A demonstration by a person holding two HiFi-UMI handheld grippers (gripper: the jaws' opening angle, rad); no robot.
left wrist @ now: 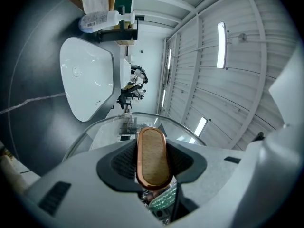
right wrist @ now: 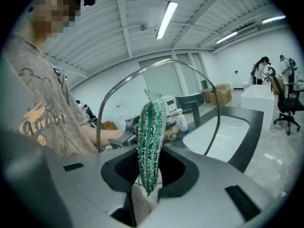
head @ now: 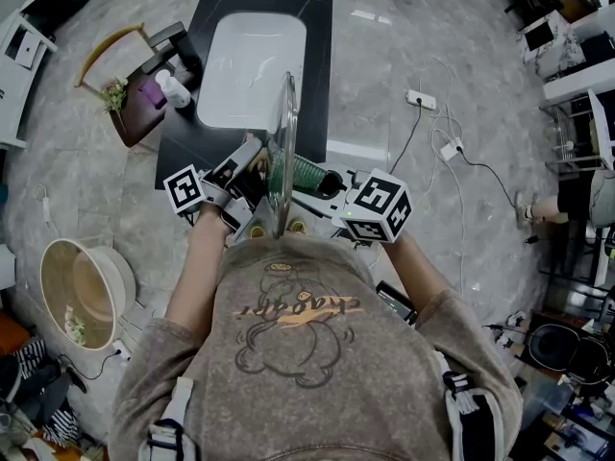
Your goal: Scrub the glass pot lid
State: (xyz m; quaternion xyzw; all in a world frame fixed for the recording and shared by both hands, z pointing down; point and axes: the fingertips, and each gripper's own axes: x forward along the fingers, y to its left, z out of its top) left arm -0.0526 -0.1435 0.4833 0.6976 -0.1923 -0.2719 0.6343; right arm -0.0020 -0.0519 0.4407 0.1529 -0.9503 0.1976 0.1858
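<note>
I hold the glass pot lid (head: 284, 123) upright and edge-on over the near rim of the counter. My left gripper (head: 256, 173) is shut on the lid's wooden, copper-rimmed handle (left wrist: 152, 156), and the glass (left wrist: 107, 132) curves away behind it. From the other side, my right gripper (head: 323, 184) is shut on a green and silver scrubber (head: 302, 173). In the right gripper view the scrubber (right wrist: 151, 141) stands up between the jaws just in front of the lid (right wrist: 190, 94), whose steel rim arcs above it. Whether scrubber and glass touch I cannot tell.
A white sink basin (head: 245, 60) is set in a black counter (head: 317, 27). A clear bottle (head: 174, 90) and a wooden tray (head: 108, 60) stand to its left. On the marble floor are a beige bin (head: 82, 291) and a power strip with cables (head: 421, 99).
</note>
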